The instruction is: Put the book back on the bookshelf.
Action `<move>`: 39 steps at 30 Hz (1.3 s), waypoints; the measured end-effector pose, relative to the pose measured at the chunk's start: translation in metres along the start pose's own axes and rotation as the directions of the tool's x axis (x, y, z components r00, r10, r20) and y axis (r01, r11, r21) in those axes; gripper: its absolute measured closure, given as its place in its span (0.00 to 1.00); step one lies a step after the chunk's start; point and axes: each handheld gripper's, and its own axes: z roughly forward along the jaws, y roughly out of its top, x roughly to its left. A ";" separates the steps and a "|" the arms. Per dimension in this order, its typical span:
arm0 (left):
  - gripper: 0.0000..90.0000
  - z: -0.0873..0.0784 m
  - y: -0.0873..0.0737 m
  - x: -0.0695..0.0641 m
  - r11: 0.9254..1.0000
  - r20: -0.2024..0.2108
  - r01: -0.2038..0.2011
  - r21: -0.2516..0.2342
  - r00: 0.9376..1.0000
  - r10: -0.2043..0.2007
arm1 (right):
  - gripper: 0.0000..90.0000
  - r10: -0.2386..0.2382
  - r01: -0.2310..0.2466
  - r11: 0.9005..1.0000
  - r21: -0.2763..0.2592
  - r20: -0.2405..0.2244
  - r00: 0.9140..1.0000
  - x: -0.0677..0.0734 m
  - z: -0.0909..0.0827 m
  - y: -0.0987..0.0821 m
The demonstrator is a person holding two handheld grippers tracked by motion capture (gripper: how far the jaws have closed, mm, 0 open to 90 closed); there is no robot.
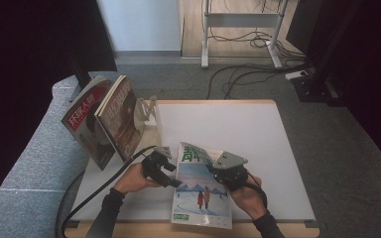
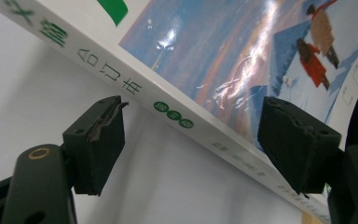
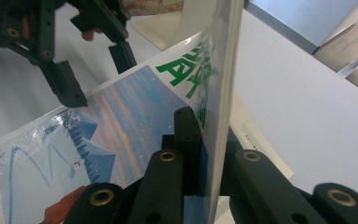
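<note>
A magazine [image 1: 201,193] with a snowy blue cover and two small figures lies near the table's front edge, its right side lifted off the surface. My right gripper [image 1: 217,173] is shut on that raised right edge; in the right gripper view its jaws [image 3: 209,126] pinch the thin cover [image 3: 121,116] from both sides. My left gripper [image 1: 172,179] is at the magazine's left edge, open. In the left gripper view its two pads [image 2: 98,135] stand apart on either side of the white spine [image 2: 168,109] without pressing on it. The left gripper [image 3: 100,79] also hovers over the cover in the right gripper view.
Two more magazines [image 1: 104,119] lean upright in a white stand [image 1: 148,111] at the table's back left corner. The white table top [image 1: 238,129] stretches behind and to the right. Beyond it are grey floor, cables [image 1: 238,74] and a desk frame.
</note>
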 end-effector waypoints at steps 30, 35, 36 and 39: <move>0.57 0.002 0.002 -0.003 0.997 0.124 0.072 0.025 0.989 -0.074 | 0.86 0.060 -0.056 0.997 0.059 -0.065 0.996 -0.015 0.001 -0.002; 0.59 0.002 0.004 -0.002 0.994 0.131 0.100 0.044 0.986 -0.105 | 0.89 0.082 -0.078 0.995 0.060 -0.065 0.995 -0.018 0.004 -0.006; 0.60 0.002 0.005 -0.003 0.993 0.130 0.103 0.052 0.986 -0.109 | 0.89 0.080 -0.077 0.995 0.059 -0.065 0.995 -0.019 0.004 -0.006; 0.61 0.000 0.008 -0.003 0.994 0.119 0.101 0.048 0.987 -0.106 | 0.89 0.068 -0.064 0.996 0.057 -0.060 0.996 -0.020 0.003 -0.003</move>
